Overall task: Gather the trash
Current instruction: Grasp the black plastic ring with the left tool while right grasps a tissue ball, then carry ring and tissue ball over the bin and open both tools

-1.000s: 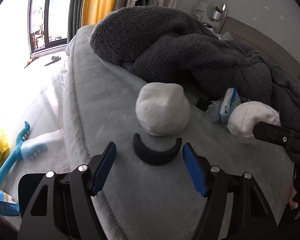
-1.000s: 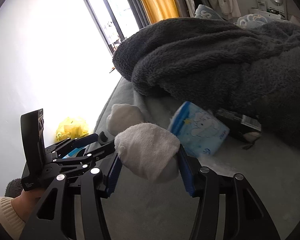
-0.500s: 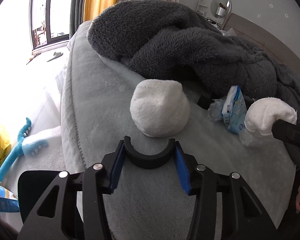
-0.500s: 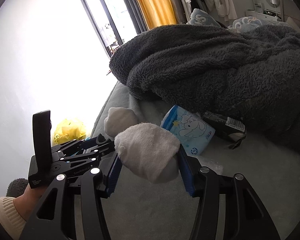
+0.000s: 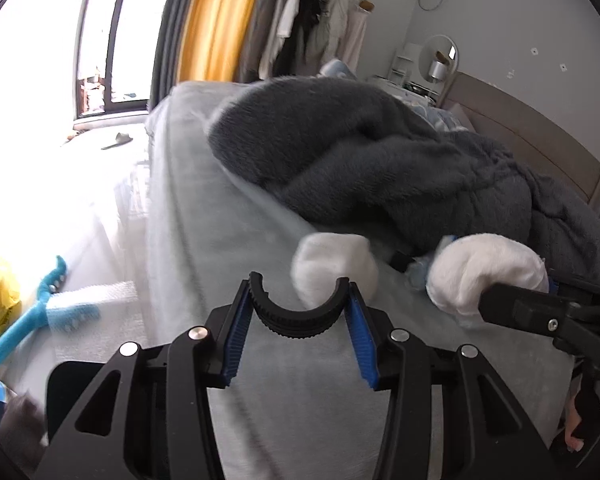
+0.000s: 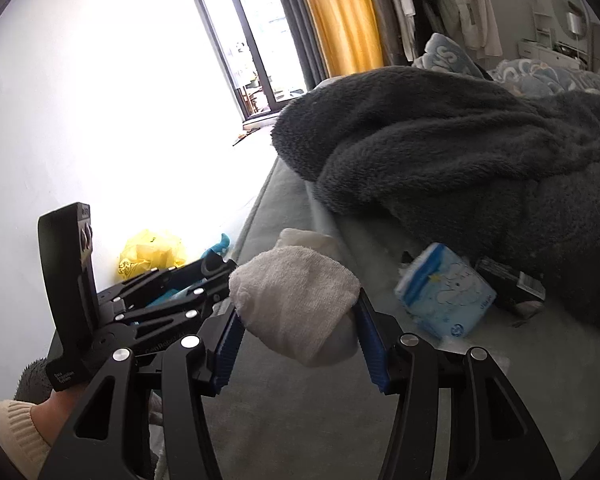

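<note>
Bed (image 5: 308,412), grey cover, dark fleece blanket (image 5: 380,168) heaped at far side. Left gripper (image 5: 299,316) pinching black curved ribbed piece (image 5: 299,322), raised over bed edge. Right gripper (image 6: 298,330) clamped on white sock (image 6: 296,300). Second white sock (image 5: 332,264) lying on cover near blanket. Blue tissue pack (image 6: 446,296) beside blanket. Yellow bag (image 6: 152,252) on floor.

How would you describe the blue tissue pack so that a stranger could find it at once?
Start at the dark grey blanket heaped on the bed. Along its near edge lies the tissue pack, beside a black packet. It alone is pale blue with cartoon clouds and a star.
</note>
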Available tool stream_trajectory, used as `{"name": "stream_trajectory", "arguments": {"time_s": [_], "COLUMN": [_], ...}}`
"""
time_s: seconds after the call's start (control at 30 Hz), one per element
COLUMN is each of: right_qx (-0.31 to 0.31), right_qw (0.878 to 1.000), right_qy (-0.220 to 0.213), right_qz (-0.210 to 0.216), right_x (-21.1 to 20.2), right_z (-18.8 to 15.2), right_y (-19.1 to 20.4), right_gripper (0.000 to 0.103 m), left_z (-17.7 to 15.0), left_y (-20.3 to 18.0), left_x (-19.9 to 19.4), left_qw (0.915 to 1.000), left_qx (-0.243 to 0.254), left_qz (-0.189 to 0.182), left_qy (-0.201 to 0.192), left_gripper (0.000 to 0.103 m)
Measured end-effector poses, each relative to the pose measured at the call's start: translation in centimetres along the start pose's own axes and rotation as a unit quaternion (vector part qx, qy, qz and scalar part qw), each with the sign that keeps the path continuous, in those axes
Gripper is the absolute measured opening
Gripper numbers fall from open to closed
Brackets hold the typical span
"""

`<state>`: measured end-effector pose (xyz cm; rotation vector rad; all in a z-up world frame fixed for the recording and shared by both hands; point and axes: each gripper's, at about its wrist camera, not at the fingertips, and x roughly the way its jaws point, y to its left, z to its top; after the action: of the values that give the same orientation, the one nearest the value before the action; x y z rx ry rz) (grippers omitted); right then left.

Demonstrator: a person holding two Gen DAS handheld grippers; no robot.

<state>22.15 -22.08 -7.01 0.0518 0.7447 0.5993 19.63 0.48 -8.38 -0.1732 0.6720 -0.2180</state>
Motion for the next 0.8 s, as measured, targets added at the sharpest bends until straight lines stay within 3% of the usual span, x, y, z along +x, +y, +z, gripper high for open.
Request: {"name": "stream_trajectory", "arguments": {"time_s": [0.47, 0.8], "right_qx": [-0.039, -0.063], "right_qw": [0.999, 0.995], "right_qy": [0.013, 0.036], "right_qz": [0.033, 0.064], "right_x": [3.3, 6.9], "right_z": [1.4, 1.9], "right_y": [6.8, 12.0], "right_gripper": [0.054, 0.054], "left_z": [-1.4, -5.1], "left_y": [8.0, 14.4], "left_x": [-1.8, -1.6], "left_qw": [0.9964, 0.9862], "left_qx": [-0.045, -0.071], "left_qz": [0.063, 0.099], "left_qy": [0.035, 0.112], "left_gripper": [0.049, 0.049]}}
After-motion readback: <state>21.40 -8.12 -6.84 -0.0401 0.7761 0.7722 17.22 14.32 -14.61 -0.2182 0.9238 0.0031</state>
